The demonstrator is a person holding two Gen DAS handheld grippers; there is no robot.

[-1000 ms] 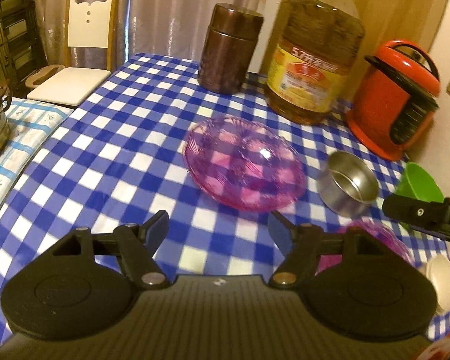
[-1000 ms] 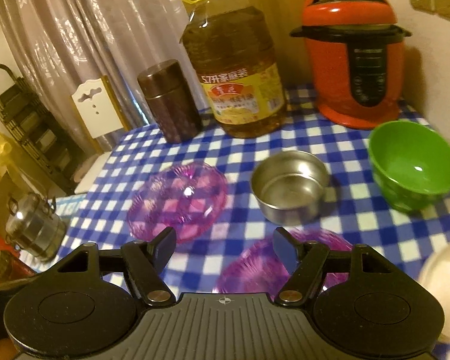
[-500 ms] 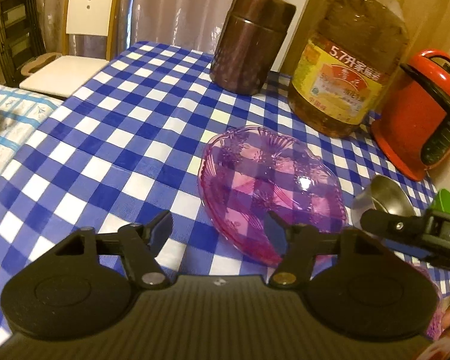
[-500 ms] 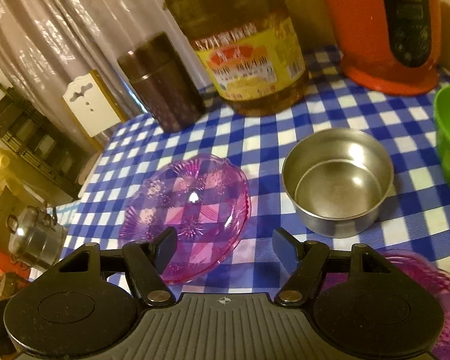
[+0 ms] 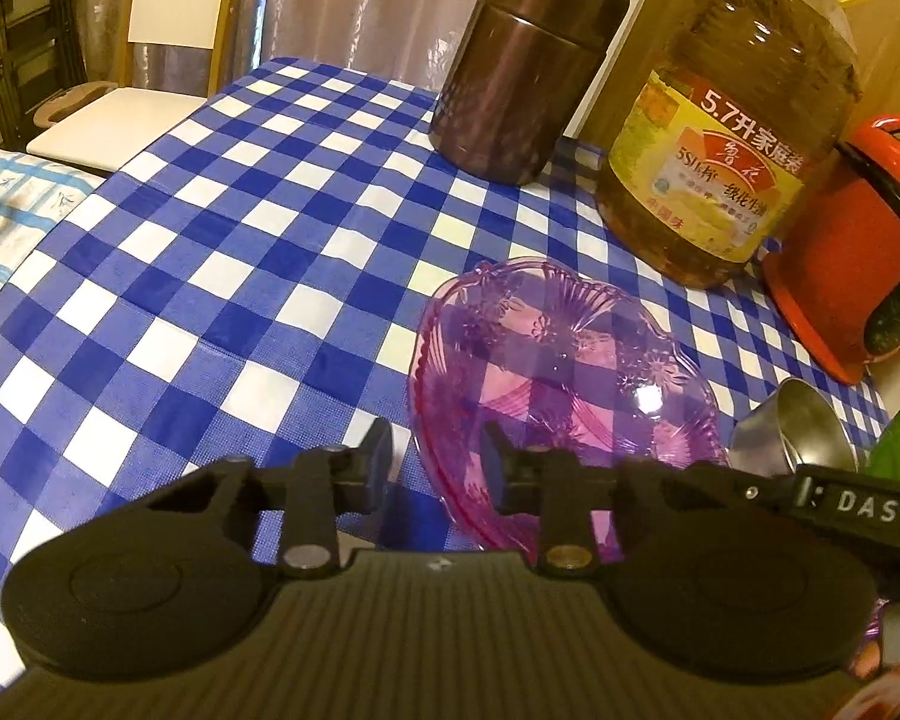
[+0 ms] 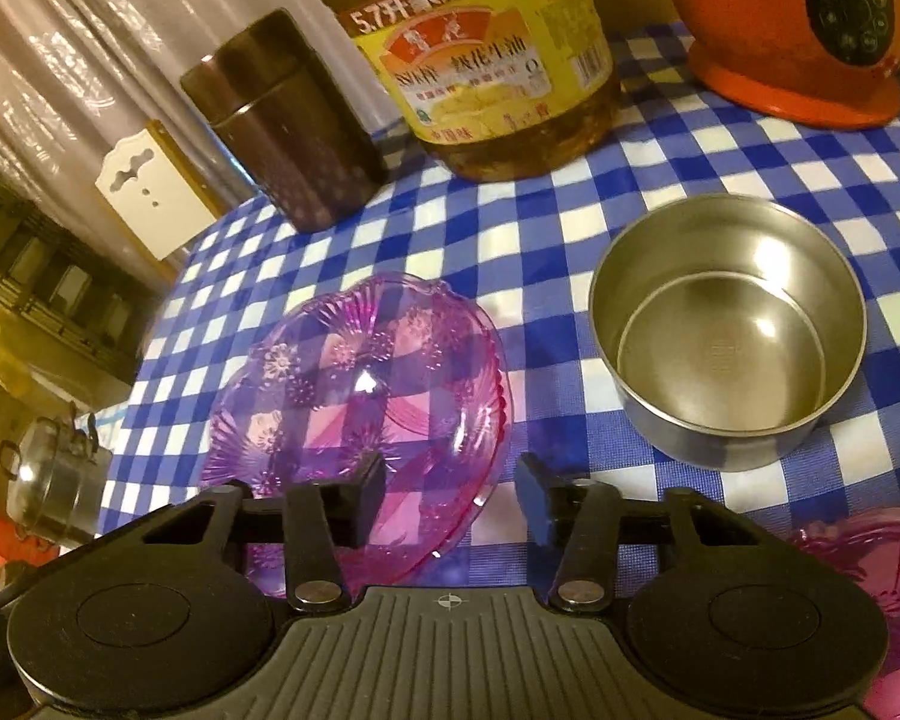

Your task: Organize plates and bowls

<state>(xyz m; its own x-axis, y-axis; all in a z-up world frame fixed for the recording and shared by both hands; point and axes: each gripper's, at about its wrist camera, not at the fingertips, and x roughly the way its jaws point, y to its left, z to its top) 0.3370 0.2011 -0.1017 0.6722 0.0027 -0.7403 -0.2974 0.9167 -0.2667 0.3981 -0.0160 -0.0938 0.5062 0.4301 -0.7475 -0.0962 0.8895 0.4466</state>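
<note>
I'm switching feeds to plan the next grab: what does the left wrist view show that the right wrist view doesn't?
Only the left wrist view: a sliver of the green bowl and the right gripper's black body at its right edge.

Only the right wrist view: a second pink plate at lower right, and the steel bowl seen whole and empty.

Both: the pink plate, whose near rim both grippers straddle with jaws just closing, brown canister, oil bottle, red cooker, checked tablecloth.

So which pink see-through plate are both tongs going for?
The pink plate left of the steel bowl. Both tongs, left and right, straddle its rim. The other pink plate sits off at the lower right, untouched.
</note>
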